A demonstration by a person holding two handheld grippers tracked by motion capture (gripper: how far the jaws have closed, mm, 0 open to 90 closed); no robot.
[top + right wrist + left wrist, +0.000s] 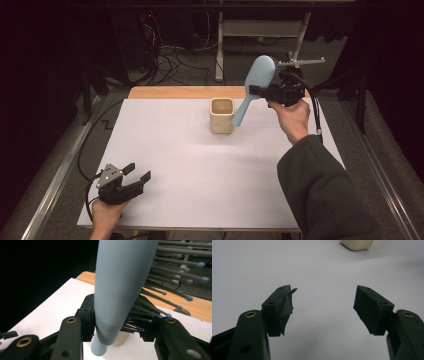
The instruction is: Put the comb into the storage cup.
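Note:
A light blue hairbrush (258,74) is held in the air at the back right, head up and handle slanting down toward a beige square cup (221,115). My right gripper (257,91) is shut on the brush where the head meets the handle. In the right gripper view the jaws clamp the brush (120,285) back and bristles, with a bit of the cup (122,339) below. My left gripper (138,172) rests open at the front left of the white sheet. In the left gripper view nothing lies between its fingers (279,307), and the cup (357,244) stands far ahead.
A white sheet (200,170) covers the table, with a wooden strip (170,92) showing at its back edge. Cables (170,57) and a metal stand (220,50) are on the floor behind. A dark sleeve (320,190) comes in from the bottom right.

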